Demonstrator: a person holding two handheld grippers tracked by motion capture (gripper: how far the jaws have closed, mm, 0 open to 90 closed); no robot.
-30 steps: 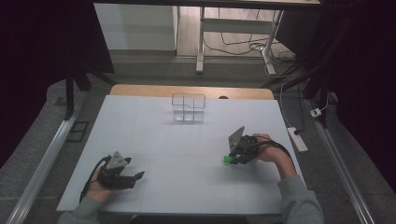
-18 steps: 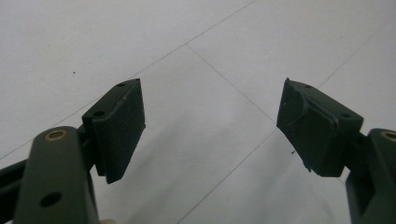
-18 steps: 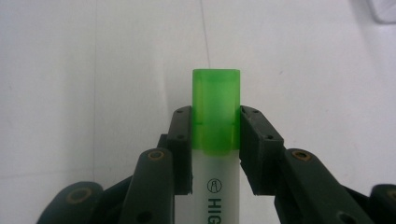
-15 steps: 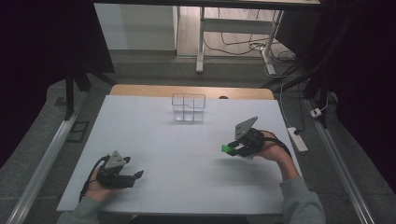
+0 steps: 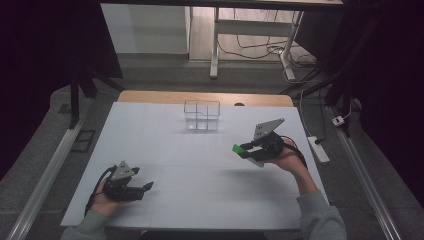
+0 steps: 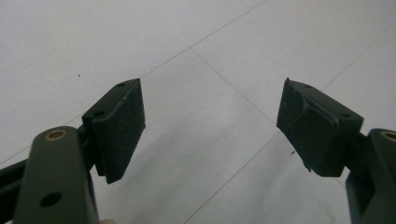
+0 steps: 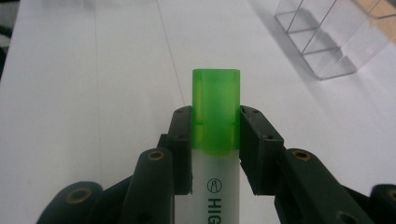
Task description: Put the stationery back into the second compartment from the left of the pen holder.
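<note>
1. Highlighter, green cap forward, white barrel behind, sits clamped between the pads of the right claw. In the high view it is held off the white surface, right of centre, cap aimed left and slightly toward the far edge.
2. Right claw: clenched on the highlighter just at the cap-barrel seam. Grip looks square, with the pen lying along the claw's axis.
3. Clear divided organizer stands near the far edge, well apart from the pen; the right gripper view shows its open compartments up and to the right.
4. Left claw: released, jaws wide, nothing between the pads; it rests low at the near left of the surface.
5. Step in hand, as judged: carry to the organizer. To do it well: keep the clamp firm, lift high enough to clear the organizer's rim, tip the pen toward upright before descent, centre it over one compartment, then let go only once it is inside the walls.
</note>
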